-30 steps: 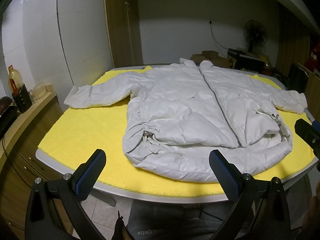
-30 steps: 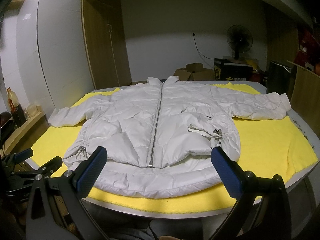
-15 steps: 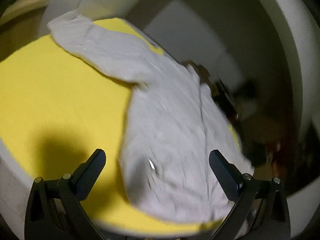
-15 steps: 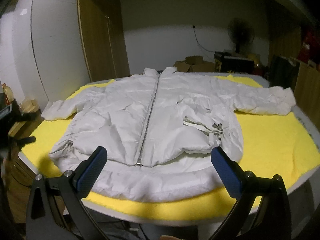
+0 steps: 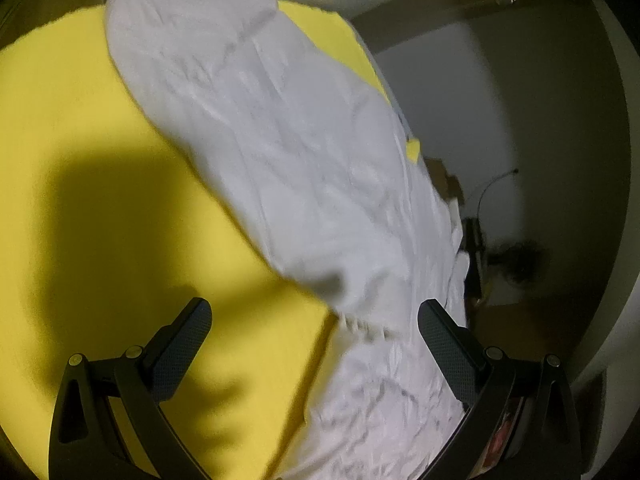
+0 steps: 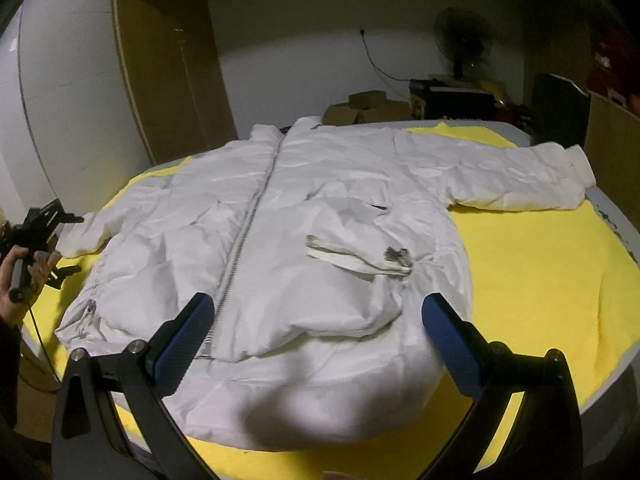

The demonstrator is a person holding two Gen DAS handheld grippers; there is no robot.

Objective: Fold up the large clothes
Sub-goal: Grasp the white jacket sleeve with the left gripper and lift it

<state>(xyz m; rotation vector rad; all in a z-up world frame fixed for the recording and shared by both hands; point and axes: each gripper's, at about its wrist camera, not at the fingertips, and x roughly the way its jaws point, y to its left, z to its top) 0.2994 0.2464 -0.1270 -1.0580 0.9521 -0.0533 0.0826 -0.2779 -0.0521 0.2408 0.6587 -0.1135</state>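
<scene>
A white jacket point(image 6: 304, 240) is lying spread flat, front up, on a yellow cloth point(image 6: 540, 280) that is covering the table point(image 6: 612, 400). Its zipper point(image 6: 244, 236) is running closed from collar to hem, and both sleeves are stretching out sideways from the body. The right sleeve point(image 6: 520, 180) is reaching toward the table's far right edge, while the left sleeve's cuff point(image 6: 76, 240) is resting near the table's left edge. The right gripper point(image 6: 316, 340) is hovering over the jacket's near hem, its jaws spread wide and holding nothing, one blue pad over the zipper's lower end and the other over the hem's right corner. A drawstring with a metal toggle point(image 6: 396, 258) is lying on the jacket's right side, just beyond that gripper. The left gripper point(image 5: 316, 344) is also gaping wide and empty, tilted steeply and looking along the left sleeve point(image 5: 248, 128), which is crossing the cloth point(image 5: 80, 160) diagonally; the view here is blurring, so whether its pads are touching fabric cannot be told. From the right wrist view that left gripper point(image 6: 40, 236) is showing at the jacket's left, beside the cuff, held in a hand point(image 6: 20, 276). Behind the jacket, cardboard boxes point(image 6: 368, 108) and a fan point(image 6: 460, 40) are standing by the wall.
</scene>
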